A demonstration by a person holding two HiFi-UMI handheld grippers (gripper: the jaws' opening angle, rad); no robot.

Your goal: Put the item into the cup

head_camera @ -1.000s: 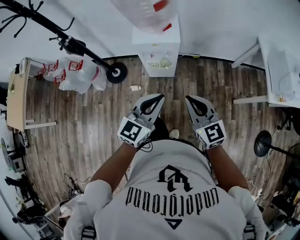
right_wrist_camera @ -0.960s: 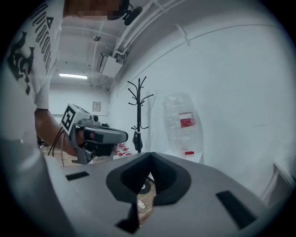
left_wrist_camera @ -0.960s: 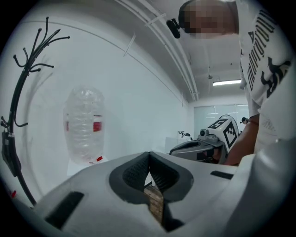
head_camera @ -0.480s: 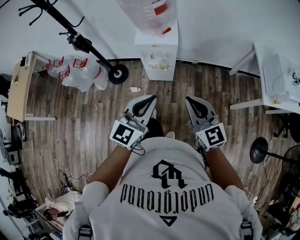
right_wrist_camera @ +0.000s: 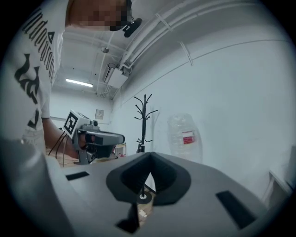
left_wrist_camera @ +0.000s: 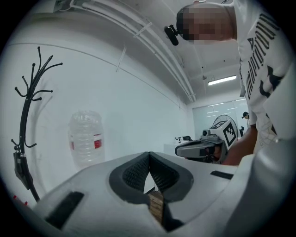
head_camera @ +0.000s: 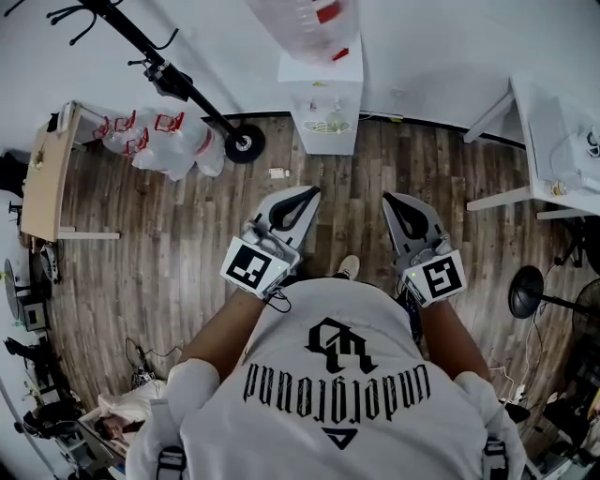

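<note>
A person in a white printed T-shirt [head_camera: 347, 394] stood on a wood-plank floor [head_camera: 169, 244] and held two grippers level in front of the body, side by side and apart. The left gripper [head_camera: 314, 192] had its jaws together, the ribbed pads meeting at the tips with nothing between them, as the left gripper view showed [left_wrist_camera: 149, 153]. The right gripper [head_camera: 389, 198] was closed as well, its tips touching and empty in its own view [right_wrist_camera: 150, 155]. Each carried a marker cube at the rear, the left cube [head_camera: 251, 267] and the right cube [head_camera: 439, 278] just above the person's forearms.

Where the item and the cup stood could not be told; no view took them in.

At the floor's far edge, against the white wall, stood a white water dispenser [head_camera: 326, 108] topped by a clear bottle [head_camera: 305, 23] with a red label. The bottle also appeared ahead of both grippers [left_wrist_camera: 85, 136] [right_wrist_camera: 185, 136]. A black coat rack [left_wrist_camera: 27, 115] stood beside it. Towards the far left corner of the floor, a black scooter [head_camera: 178, 84] leaned with its wheel on the planks, beside white plastic bags [head_camera: 159, 145] with red print. A small wooden table [head_camera: 42, 178] stood at the left edge. A white table [head_camera: 553, 131] stood at the right edge.
</note>
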